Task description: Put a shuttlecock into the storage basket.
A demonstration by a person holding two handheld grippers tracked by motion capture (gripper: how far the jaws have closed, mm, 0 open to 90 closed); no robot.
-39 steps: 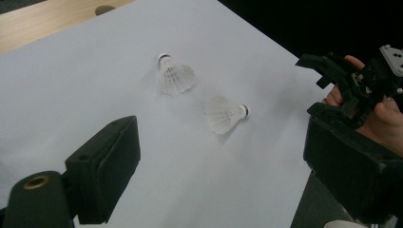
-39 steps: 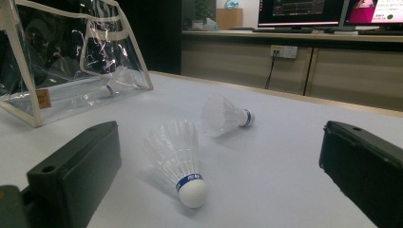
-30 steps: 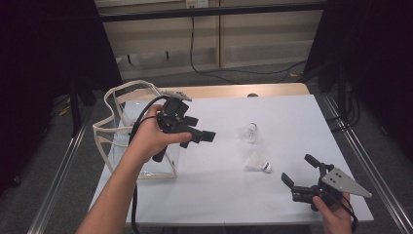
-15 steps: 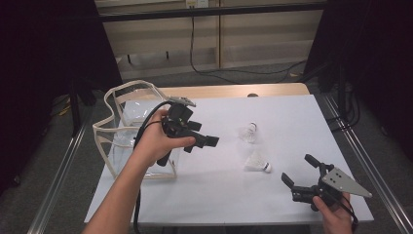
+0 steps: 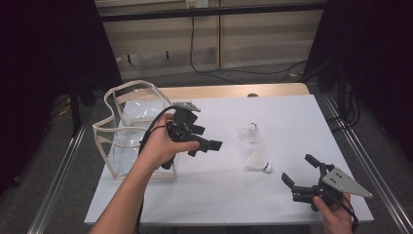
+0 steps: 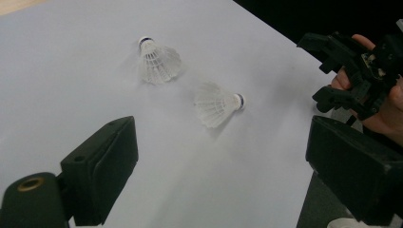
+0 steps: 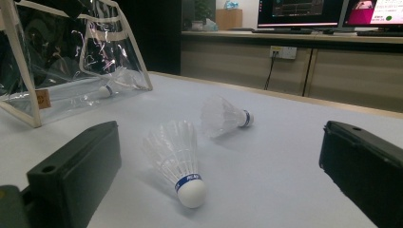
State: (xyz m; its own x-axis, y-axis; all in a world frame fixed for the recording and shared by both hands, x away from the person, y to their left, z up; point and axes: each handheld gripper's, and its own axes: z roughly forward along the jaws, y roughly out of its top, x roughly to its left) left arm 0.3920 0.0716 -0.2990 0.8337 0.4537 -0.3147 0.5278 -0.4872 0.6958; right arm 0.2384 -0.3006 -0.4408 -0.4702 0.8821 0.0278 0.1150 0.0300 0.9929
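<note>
Lying clear between left gripper (image 5: pixel 207 145), right gripper (image 5: pixel 298 171), two shuttlecocks (image 5: pixel 258 160), clear bag (image 5: pixel 127 127) behind

Your forearms are bare, with no sleeves, and each hand carries a black, blocky two-jaw tool. The left tool (image 5: pixel 203 145) has a thick black cable looping off its back and a small grey plate on top; a brass-coloured ring sits at one jaw's base. The right tool (image 5: pixel 300 172) bears a grey three-cornered plate dotted with small holes.

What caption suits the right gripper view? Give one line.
Open right gripper facing two white feathered shuttlecocks beside a clear plastic bag.
</note>
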